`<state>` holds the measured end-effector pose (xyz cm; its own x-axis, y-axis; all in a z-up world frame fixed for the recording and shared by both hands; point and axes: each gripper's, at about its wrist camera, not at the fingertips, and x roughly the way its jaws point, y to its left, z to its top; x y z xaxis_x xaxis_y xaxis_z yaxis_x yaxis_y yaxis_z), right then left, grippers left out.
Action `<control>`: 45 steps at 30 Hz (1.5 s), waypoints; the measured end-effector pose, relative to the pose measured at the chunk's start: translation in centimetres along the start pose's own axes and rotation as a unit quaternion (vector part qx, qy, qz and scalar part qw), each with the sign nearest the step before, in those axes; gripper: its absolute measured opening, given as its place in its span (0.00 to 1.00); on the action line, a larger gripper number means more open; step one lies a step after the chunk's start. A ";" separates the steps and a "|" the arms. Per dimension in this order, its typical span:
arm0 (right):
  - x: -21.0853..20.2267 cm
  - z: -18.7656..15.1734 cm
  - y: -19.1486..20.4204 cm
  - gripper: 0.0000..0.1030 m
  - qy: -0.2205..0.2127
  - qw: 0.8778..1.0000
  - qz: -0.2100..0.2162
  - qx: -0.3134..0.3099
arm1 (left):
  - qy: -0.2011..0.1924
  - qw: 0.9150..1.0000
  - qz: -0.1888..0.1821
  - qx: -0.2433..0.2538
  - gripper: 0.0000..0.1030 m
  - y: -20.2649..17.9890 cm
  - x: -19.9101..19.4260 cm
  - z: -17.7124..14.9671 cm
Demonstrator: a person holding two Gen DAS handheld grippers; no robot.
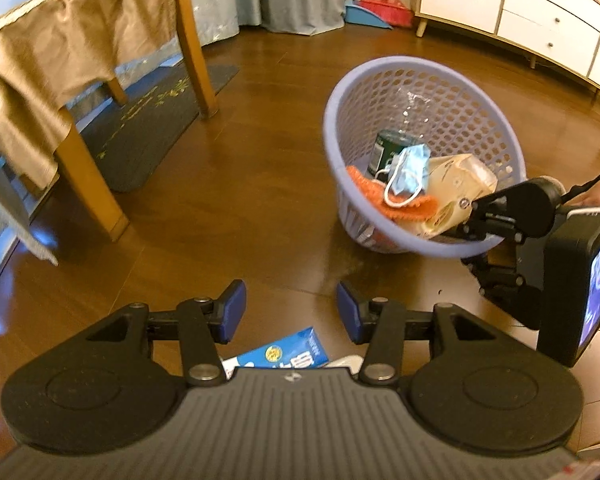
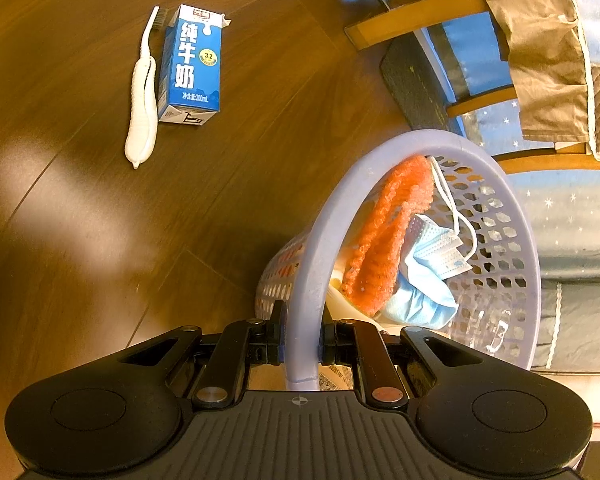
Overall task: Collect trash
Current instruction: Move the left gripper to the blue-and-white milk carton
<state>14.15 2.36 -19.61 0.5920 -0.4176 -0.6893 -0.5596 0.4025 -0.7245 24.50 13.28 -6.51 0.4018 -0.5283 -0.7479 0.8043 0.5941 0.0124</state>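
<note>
While the right gripper (image 2: 302,346) pinches the basket (image 2: 320,248) rim, the spread left gripper (image 1: 291,311) hovers over the milk carton (image 1: 284,354).

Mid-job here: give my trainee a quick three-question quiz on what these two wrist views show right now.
1. True or false: the right claw is shut on the basket rim.
2. Which two items lie on the floor outside the basket? A) milk carton and toothbrush B) can and face mask C) broom and dustpan
3. Fill in: the left claw is ____, holding nothing.

Key:
1. True.
2. A: the milk carton and the toothbrush lie side by side.
3. Open.
</note>
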 end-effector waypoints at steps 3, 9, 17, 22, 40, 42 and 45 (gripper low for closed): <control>0.0 0.0 -0.1 0.10 0.001 1.000 0.000 0.001 | 0.004 1.000 0.005 0.001 0.46 0.2 0.0 -0.6; 0.0 0.0 -0.1 0.10 0.001 1.000 0.000 -0.001 | 0.014 1.000 0.011 -0.001 0.48 0.4 0.1 -2.0; 0.0 0.0 0.1 0.10 0.000 1.000 -0.001 -0.004 | 0.043 0.999 0.025 0.007 0.53 1.4 1.5 -5.3; -0.1 0.1 0.1 0.10 -0.001 1.000 -0.003 -0.006 | 0.065 0.997 0.028 0.044 0.53 1.1 2.7 -7.4; -0.1 0.2 0.3 0.10 -0.002 1.000 -0.006 -0.016 | 0.092 0.977 0.028 0.190 0.56 -0.5 7.8 -10.3; -0.1 0.2 0.4 0.10 -0.002 1.000 -0.007 -0.020 | 0.089 0.975 0.024 0.203 0.56 -0.8 8.8 -10.1; -0.1 0.2 0.4 0.10 -0.001 1.000 -0.009 -0.024 | 0.086 0.973 0.016 0.216 0.56 -1.0 10.1 -9.6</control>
<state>13.98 2.76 -19.82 0.6029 -0.4223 -0.6769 -0.5769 0.3552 -0.7355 23.56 13.21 -20.41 0.3803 -0.3827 -0.8420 0.9164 0.2792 0.2870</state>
